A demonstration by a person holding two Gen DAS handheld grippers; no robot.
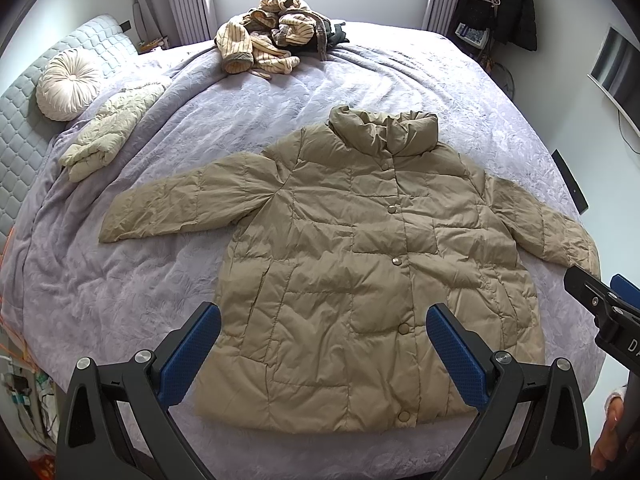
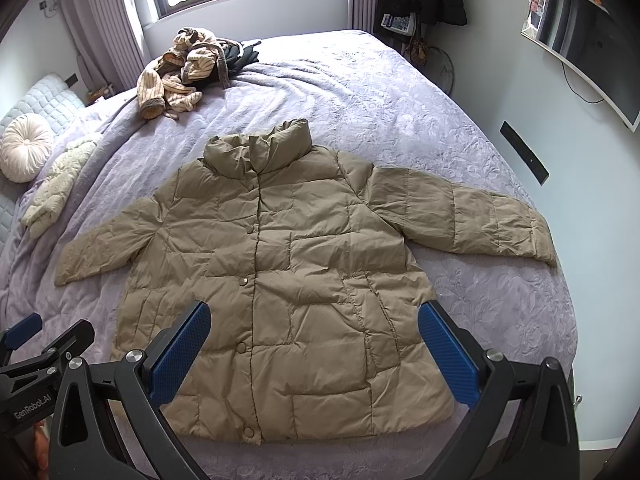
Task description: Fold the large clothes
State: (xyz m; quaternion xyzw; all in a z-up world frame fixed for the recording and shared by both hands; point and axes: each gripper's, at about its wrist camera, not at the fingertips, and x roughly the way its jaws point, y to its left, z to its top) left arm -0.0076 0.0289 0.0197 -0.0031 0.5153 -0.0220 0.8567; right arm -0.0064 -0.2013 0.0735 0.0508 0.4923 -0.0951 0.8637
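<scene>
A tan quilted puffer jacket (image 1: 360,264) (image 2: 288,276) lies flat on the lilac bedspread (image 1: 132,292) (image 2: 500,300), front up, snaps closed, collar toward the window and both sleeves spread sideways. My left gripper (image 1: 324,352) hovers open above the jacket's hem, blue pads wide apart, holding nothing. My right gripper (image 2: 314,348) also hangs open over the lower part of the jacket, empty. The right gripper's tip (image 1: 600,300) shows at the right edge of the left wrist view; the left gripper (image 2: 36,344) shows at the left edge of the right wrist view.
A heap of striped and dark clothes (image 1: 268,32) (image 2: 192,68) sits at the far side of the bed. A cream folded garment (image 1: 108,132) (image 2: 56,188) and a round cushion (image 1: 66,84) (image 2: 26,148) lie by the headboard. A person's hand (image 1: 612,428) holds the right gripper.
</scene>
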